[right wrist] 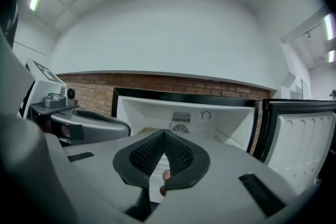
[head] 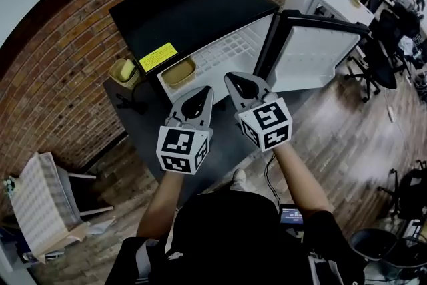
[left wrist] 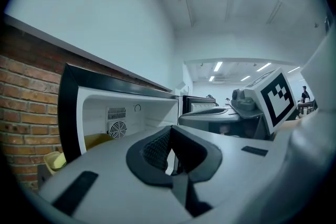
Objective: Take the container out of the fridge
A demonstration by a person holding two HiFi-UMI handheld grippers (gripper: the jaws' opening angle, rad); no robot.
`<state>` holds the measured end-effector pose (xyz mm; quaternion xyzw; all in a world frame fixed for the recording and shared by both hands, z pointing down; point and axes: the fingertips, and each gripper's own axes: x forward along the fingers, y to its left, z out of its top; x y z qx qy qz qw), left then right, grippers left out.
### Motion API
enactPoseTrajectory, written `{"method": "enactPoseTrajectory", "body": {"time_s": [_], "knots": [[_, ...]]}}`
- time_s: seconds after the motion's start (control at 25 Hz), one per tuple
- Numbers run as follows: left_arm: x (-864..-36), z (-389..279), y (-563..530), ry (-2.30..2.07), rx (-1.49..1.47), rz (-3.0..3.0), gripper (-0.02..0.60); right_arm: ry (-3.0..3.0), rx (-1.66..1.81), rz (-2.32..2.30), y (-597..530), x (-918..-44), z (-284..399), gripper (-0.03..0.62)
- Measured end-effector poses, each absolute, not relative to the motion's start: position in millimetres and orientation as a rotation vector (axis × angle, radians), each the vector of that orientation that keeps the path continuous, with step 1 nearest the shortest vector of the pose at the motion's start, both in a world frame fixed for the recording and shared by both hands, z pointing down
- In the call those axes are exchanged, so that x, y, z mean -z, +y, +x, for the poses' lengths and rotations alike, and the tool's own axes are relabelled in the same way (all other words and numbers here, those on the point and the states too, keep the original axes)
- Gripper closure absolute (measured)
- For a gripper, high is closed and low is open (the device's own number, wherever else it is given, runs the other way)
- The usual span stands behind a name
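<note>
The right gripper (head: 231, 80) is shut tight. Its two jaws press together with nothing in them. The left gripper (head: 207, 93) is shut and empty too. The person holds both side by side, just in front of the open fridge (head: 193, 10), not inside it yet. The door (head: 313, 57) hangs wide open on the right.

The yellow container (head: 179, 72) sits inside the fridge, at the left side, near the front. Another yellow tub (head: 123, 70) sits outside, just beside the fridge's left wall.

The container looks like a small plastic box, so I think it will be light and stiff, and maybe a bit slippery. It is hard to see from here, but it seems to have a rim round the top. A good place to grab would be the front edge, with one jaw inside and one outside. The jaws must open first. I can't tell if anything is in it, so it is best kept level.
</note>
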<state>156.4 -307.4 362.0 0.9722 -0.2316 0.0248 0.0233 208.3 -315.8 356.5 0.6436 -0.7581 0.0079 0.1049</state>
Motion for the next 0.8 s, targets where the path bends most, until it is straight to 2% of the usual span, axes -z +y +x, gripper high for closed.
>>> {"method": "enactPoseTrajectory", "body": {"time_s": [0.8], "knots": [[-379.3, 147.2, -356.2, -1.113, -0.090, 2.863, 0.569, -2.311, 0.172, 1.322, -387.6, -391.4, 179.4, 0.553]]}}
